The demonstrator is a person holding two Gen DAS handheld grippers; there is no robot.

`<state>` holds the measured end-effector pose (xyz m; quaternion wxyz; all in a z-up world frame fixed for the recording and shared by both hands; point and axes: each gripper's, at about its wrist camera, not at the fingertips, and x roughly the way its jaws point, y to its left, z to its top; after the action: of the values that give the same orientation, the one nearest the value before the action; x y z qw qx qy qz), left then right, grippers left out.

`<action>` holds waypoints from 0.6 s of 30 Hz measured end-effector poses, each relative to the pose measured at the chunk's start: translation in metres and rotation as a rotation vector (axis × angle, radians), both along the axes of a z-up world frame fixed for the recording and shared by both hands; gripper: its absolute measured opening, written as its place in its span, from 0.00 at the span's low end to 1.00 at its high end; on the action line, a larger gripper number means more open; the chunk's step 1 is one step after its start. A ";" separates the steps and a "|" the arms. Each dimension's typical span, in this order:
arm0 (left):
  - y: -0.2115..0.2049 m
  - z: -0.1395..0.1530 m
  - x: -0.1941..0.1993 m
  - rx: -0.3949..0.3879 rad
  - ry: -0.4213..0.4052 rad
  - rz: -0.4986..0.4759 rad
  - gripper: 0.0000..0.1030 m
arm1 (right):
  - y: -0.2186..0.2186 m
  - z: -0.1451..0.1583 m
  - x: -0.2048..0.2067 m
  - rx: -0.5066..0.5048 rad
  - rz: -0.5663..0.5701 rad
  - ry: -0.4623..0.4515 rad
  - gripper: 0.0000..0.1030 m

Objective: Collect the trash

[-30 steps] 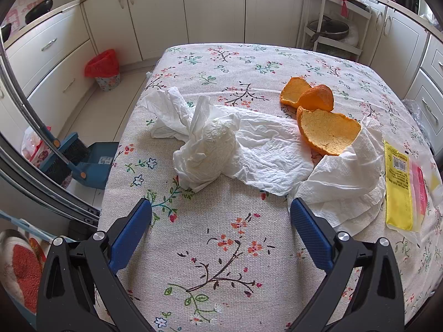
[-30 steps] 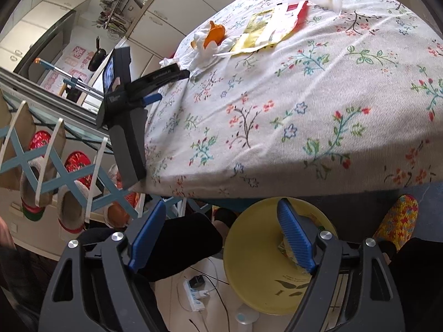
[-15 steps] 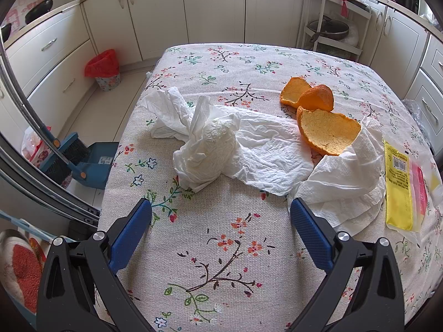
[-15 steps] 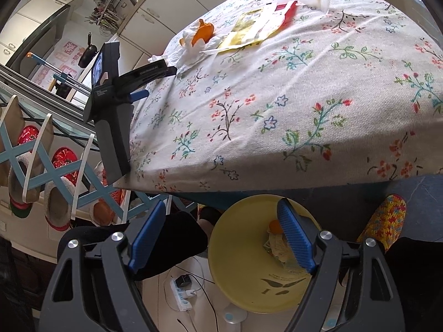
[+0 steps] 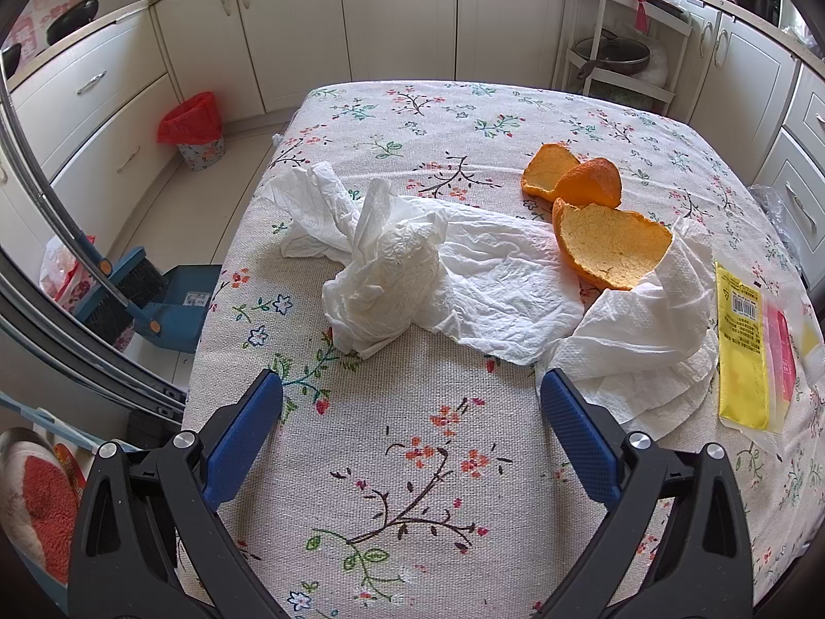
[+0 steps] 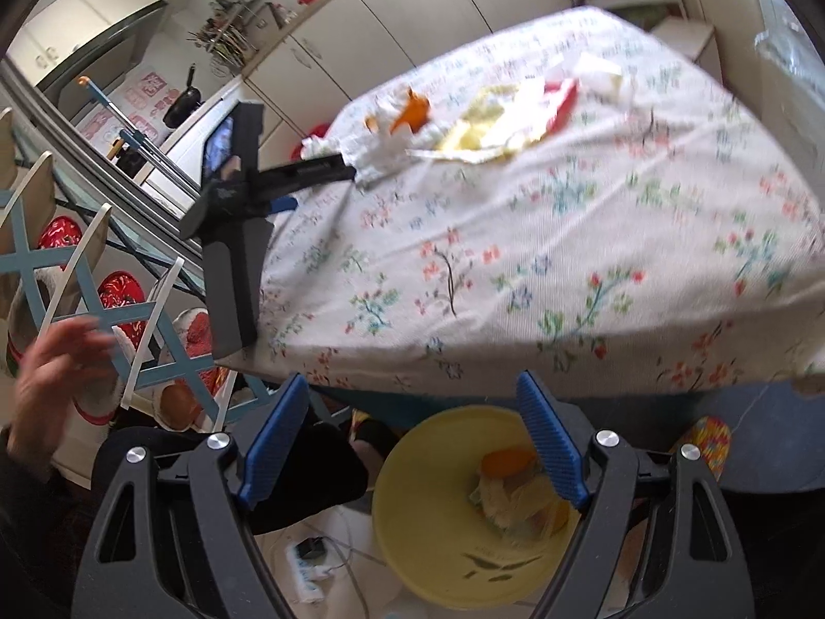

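Left hand-held gripper hovered over the near part of the desk, jaws wide apart and empty, pointed at the trash as if lined up for the next pick. Right hand-held gripper hung off the near edge of the desk above a yellow bin on the floor; its jaws had just been opening a little further and nothing sat between them, which fits a drop into the bin, judging by the orange scrap and pale paper already lying inside. Bin placed just below the desk's near edge, likely so each piece needs only a short carry. Remaining trash lay toward the middle and right side of the desk: a crumpled white tissue, twisted into a peaked wad, soft and creased; a flatter tissue sheet spread to the right of it; orange peel in curved pieces, pith side up on the nearest, resting partly on the tissues; a yellow wrapper flat near the right edge. Right view was blurred. A bare hand showed at the left of that view, holding nothing.
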<state>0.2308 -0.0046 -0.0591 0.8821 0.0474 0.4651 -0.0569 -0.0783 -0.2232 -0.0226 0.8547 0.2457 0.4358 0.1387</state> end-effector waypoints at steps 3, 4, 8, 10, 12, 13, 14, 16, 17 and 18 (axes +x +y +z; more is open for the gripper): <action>0.000 0.000 0.000 0.000 0.000 0.000 0.93 | -0.002 0.006 0.000 -0.018 -0.013 -0.034 0.81; 0.000 0.000 0.000 0.000 0.000 0.000 0.93 | -0.002 0.007 0.000 -0.017 -0.015 -0.037 0.81; 0.000 0.000 0.000 0.000 0.000 0.000 0.93 | -0.004 0.006 0.005 0.014 -0.016 -0.030 0.81; 0.000 0.000 0.000 0.000 0.000 0.000 0.93 | -0.004 0.006 0.009 0.033 -0.016 -0.027 0.81; 0.000 0.000 0.000 0.000 0.000 0.000 0.93 | -0.003 0.007 0.010 0.044 -0.011 -0.028 0.81; 0.000 0.000 0.000 0.000 0.000 0.000 0.93 | -0.003 0.007 0.011 0.048 -0.008 -0.028 0.81; 0.000 0.000 0.000 0.000 0.000 0.000 0.93 | -0.003 0.008 0.011 0.049 -0.005 -0.029 0.81; 0.000 0.000 0.000 0.000 0.000 0.000 0.93 | -0.001 0.008 0.012 0.043 0.000 -0.031 0.81; 0.000 0.000 0.000 0.000 0.000 0.000 0.93 | -0.001 0.008 0.013 0.040 0.003 -0.032 0.81; 0.000 0.000 0.000 0.000 0.000 0.000 0.93 | -0.001 0.008 0.013 0.037 0.004 -0.031 0.81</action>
<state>0.2307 -0.0047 -0.0592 0.8822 0.0475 0.4649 -0.0568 -0.0648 -0.2237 -0.0143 0.8564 0.2585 0.4202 0.1522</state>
